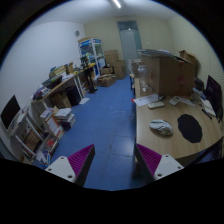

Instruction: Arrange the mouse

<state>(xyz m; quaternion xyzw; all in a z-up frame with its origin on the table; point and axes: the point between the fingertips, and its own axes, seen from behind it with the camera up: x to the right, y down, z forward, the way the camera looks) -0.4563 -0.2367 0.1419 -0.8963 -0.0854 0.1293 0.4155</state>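
Note:
A pale grey mouse (160,127) lies on a light wooden desk (176,146), just left of a round black mouse pad (190,127). My gripper (115,160) is held high above the blue floor, left of the desk and well short of the mouse. Its two fingers with magenta pads (80,160) stand wide apart, with only floor between them. Nothing is held.
A white keyboard (153,102) and a monitor (214,95) lie farther along the desk. Cardboard boxes (172,73) stand behind it. Cluttered desks and shelves (45,110) line the left wall. The blue floor (100,115) runs between them toward a door.

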